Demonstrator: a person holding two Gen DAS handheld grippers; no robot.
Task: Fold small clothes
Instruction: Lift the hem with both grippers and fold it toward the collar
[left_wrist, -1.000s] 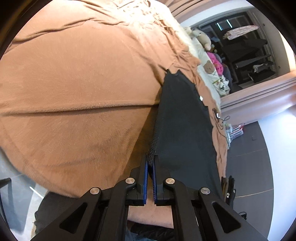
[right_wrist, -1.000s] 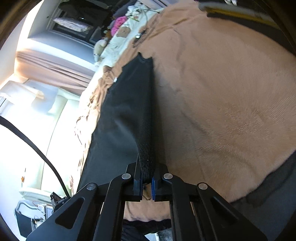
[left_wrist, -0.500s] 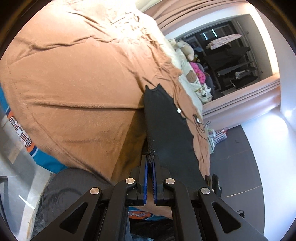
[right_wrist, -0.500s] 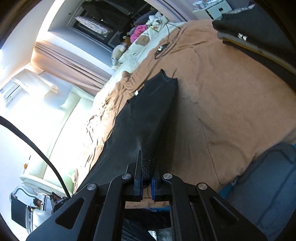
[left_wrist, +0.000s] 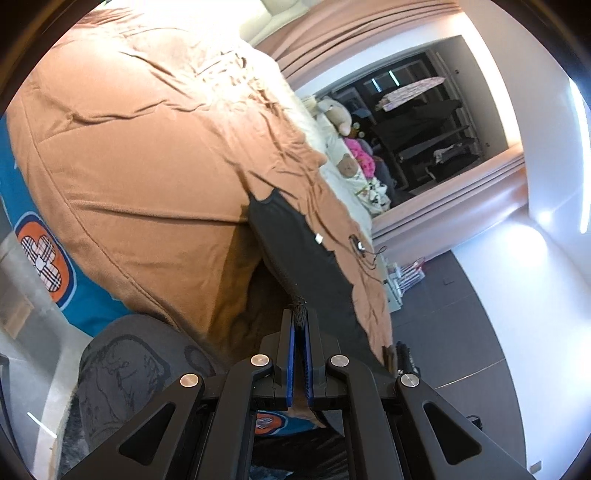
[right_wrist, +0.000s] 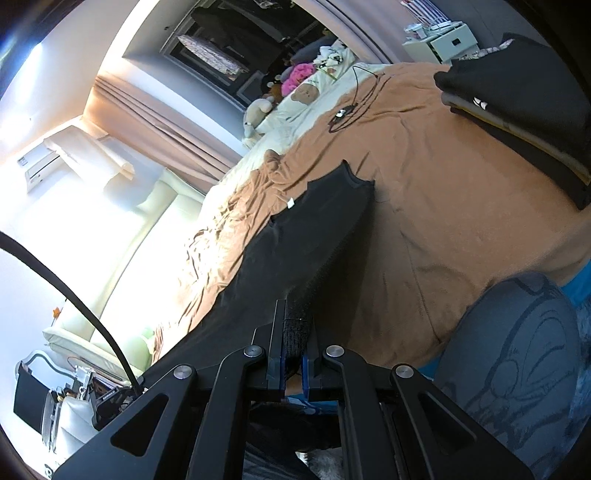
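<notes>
A black garment (left_wrist: 295, 243) is stretched taut above the brown bedspread (left_wrist: 140, 177), its far end with a small white tag still reaching the bed. My left gripper (left_wrist: 300, 314) is shut on one near corner of its knitted hem. In the right wrist view the same black garment (right_wrist: 295, 243) runs away from my right gripper (right_wrist: 294, 325), which is shut on the other near corner, a thick bunch of hem between the pads. The cloth between the two grips hangs off the bed's near edge.
A stack of folded dark clothes (right_wrist: 517, 110) lies on the bed at the right. A cable with a small device (right_wrist: 343, 110) rests on the bedspread beyond the garment. Stuffed toys (left_wrist: 347, 162) sit by the pillows. A grey printed seat (right_wrist: 517, 350) stands beside the bed.
Both grippers have pulled back and up from the bed with the black garment, which is now lifted and stretched; the bed's edge, blue sheet and grey seat have come into view.
</notes>
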